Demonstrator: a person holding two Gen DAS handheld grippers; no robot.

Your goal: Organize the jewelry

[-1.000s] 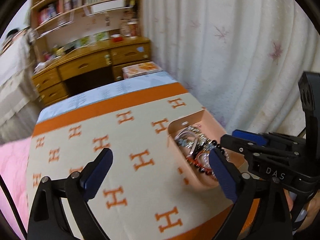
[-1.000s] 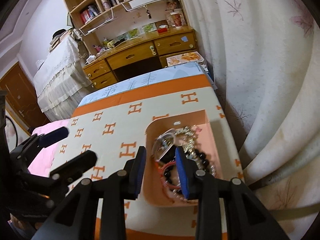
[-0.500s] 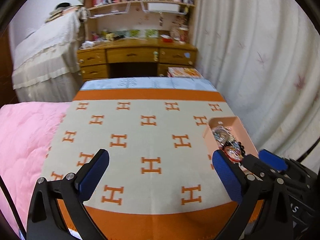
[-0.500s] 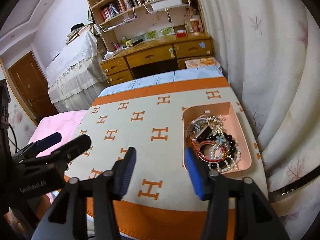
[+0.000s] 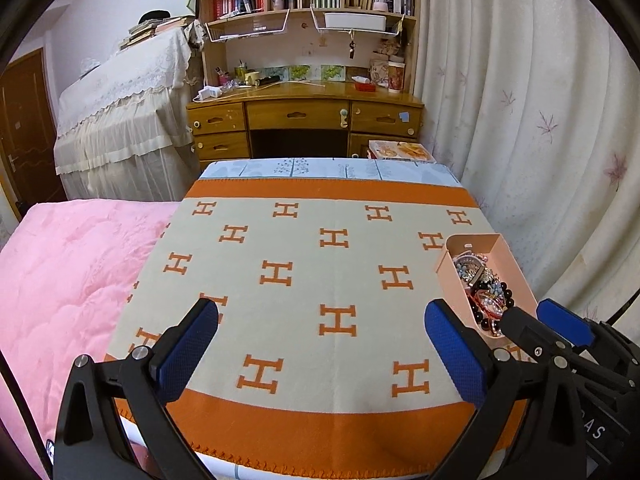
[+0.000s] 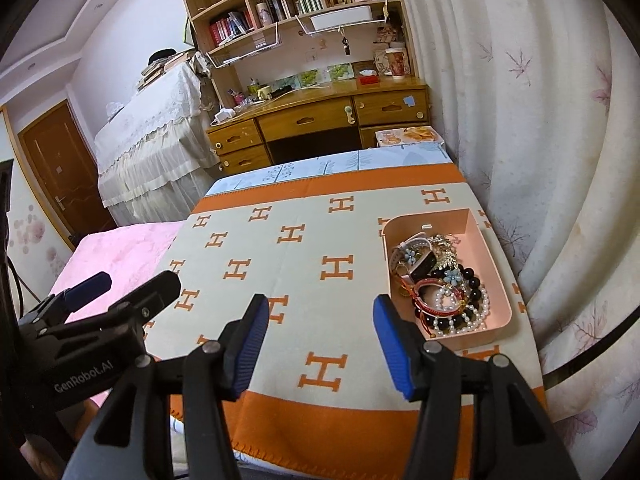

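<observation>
A pink tray (image 6: 428, 216) lies on the right side of the H-patterned blanket (image 6: 304, 264), close to the curtain. It holds a tangle of jewelry (image 6: 444, 284): pearl and dark bead bracelets, a red bangle, a watch. My right gripper (image 6: 320, 320) stands open over the blanket, left of the tray and nearer than it, with nothing between its blue pads. My left gripper (image 5: 322, 312) is wide open and empty above the blanket's near half. In the left wrist view the tray (image 5: 472, 240) and jewelry (image 5: 484, 284) sit at right, behind my right gripper (image 5: 526, 312).
A pink quilt (image 5: 60, 280) borders the blanket on the left. A white curtain (image 5: 540, 120) hangs along the right edge just past the tray. A wooden desk (image 5: 304, 108) with bookshelves stands beyond the far end, and a lace-covered cabinet (image 5: 120, 120) beside it.
Both grippers have drawn back from the tray toward the blanket's near edge. The right jaws have spread wider and left the jewelry. The left wrist view has rolled level.
</observation>
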